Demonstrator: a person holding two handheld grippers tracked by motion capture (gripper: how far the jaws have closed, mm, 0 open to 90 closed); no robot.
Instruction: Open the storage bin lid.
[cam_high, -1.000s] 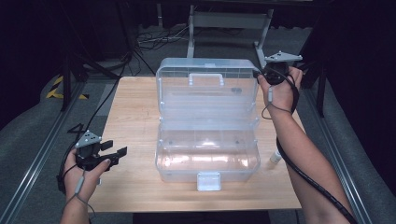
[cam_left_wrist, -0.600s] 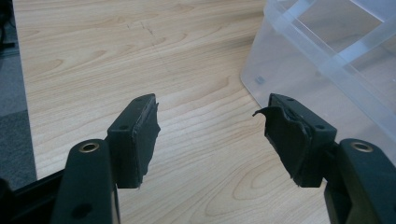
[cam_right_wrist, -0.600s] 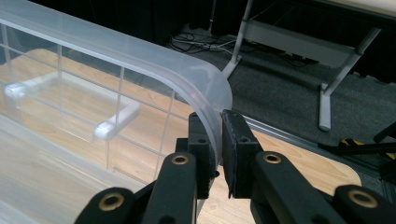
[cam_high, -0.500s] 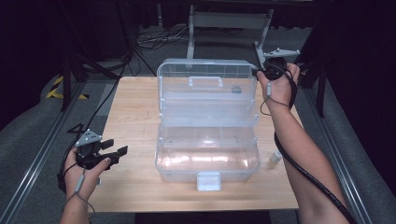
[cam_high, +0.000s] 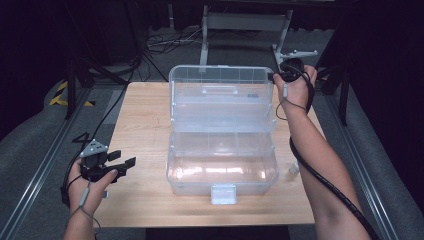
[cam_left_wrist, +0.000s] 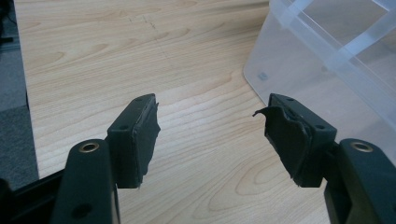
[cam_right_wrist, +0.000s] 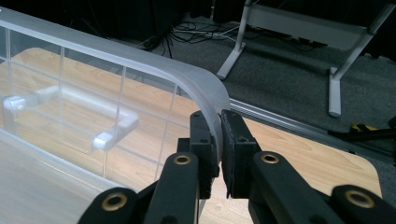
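Note:
A clear plastic toolbox (cam_high: 222, 172) stands open in the middle of the wooden table (cam_high: 145, 115), its lid (cam_high: 220, 82) raised at the back. My right gripper (cam_high: 274, 76) is at the lid's top right corner. In the right gripper view its jaws (cam_right_wrist: 219, 123) are shut on the lid's curved rim (cam_right_wrist: 187, 77), with the lid's handle (cam_right_wrist: 74, 105) showing through the clear wall. My left gripper (cam_high: 124, 159) hovers over the table's front left, open and empty (cam_left_wrist: 212, 121), with the box's wall (cam_left_wrist: 327, 70) a short way to its right.
A white latch (cam_high: 223, 194) hangs at the box's front. A small pale object (cam_high: 294, 169) lies on the table right of the box. Behind the table stand a metal frame (cam_high: 245, 22) and floor cables (cam_high: 165, 40).
My right gripper has shifted slightly left and back along the lid's top right corner. The left gripper has stayed where it was.

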